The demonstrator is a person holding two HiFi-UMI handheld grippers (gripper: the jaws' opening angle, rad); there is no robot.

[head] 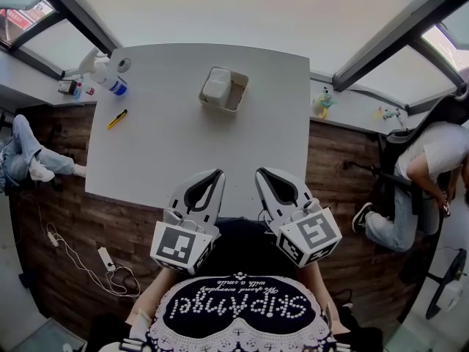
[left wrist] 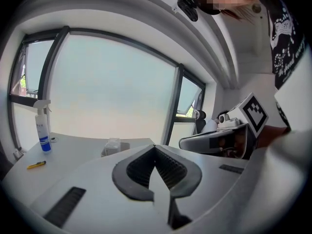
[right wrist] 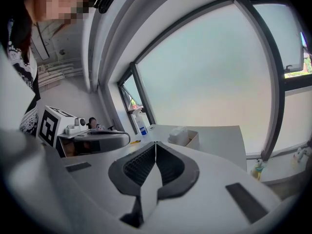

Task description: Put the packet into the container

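Observation:
A shallow cream container [head: 236, 94] stands on the far middle of the white table [head: 168, 152], with a white packet [head: 215, 86] lying in its left half. Both grippers hover over the table's near edge, close to the person's body and well short of the container. My left gripper [head: 218, 173] is shut with nothing between its jaws; its tips [left wrist: 155, 146] meet. My right gripper [head: 259, 172] is likewise shut and empty, its tips [right wrist: 155, 143] touching. From the left gripper view the container [left wrist: 123, 146] lies ahead, slightly left; from the right gripper view the container [right wrist: 191, 139] lies ahead, slightly right.
A spray bottle [head: 110, 77] lies at the table's far left corner, and a yellow cutter [head: 116, 119] lies near the left edge. Small items sit on the window ledges. One person sits at the far left [head: 22, 156], another at the right [head: 421, 174]. Cables [head: 88, 259] trail on the wooden floor.

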